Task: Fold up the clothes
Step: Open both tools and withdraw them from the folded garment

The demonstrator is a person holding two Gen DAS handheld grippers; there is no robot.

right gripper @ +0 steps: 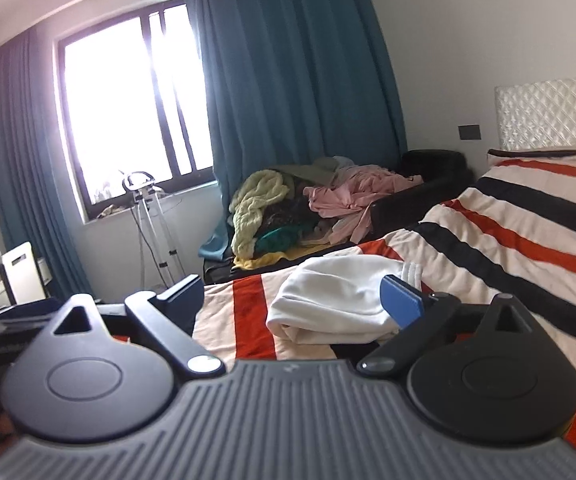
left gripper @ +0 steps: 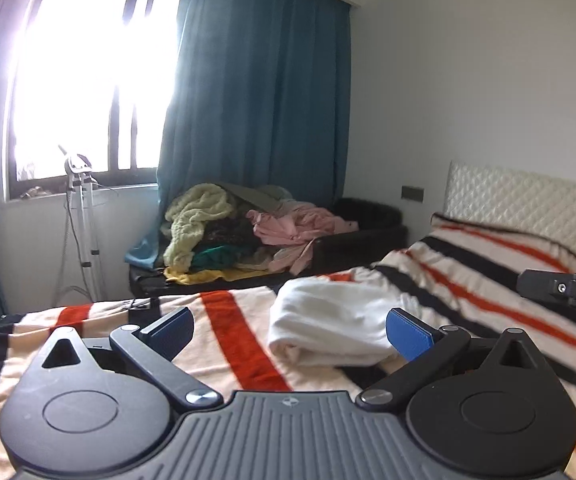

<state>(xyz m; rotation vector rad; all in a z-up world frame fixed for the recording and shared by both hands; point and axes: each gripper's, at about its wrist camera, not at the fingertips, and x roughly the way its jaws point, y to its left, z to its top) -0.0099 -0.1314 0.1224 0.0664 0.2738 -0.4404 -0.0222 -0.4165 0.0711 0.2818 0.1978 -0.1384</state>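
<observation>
A white garment point(left gripper: 328, 320) lies folded in a bundle on the striped bedspread point(left gripper: 239, 328); the right wrist view shows the same white garment point(right gripper: 332, 300) on the striped bedspread point(right gripper: 528, 224). My left gripper point(left gripper: 290, 330) hovers over the bed in front of the bundle, its jaws wide apart and nothing between the blue pads. My right gripper point(right gripper: 292, 300) also stands open and empty, a little short of the bundle. A black part of the right gripper point(left gripper: 560, 288) shows at the right edge of the left wrist view.
A heap of unfolded clothes point(left gripper: 239, 232), pale yellow, pink and green, lies on a dark couch point(left gripper: 360, 236) beyond the bed, under a teal curtain point(left gripper: 255, 100). A garment steamer stand point(left gripper: 81, 216) is by the window. A quilted headboard point(left gripper: 528, 204) is at right.
</observation>
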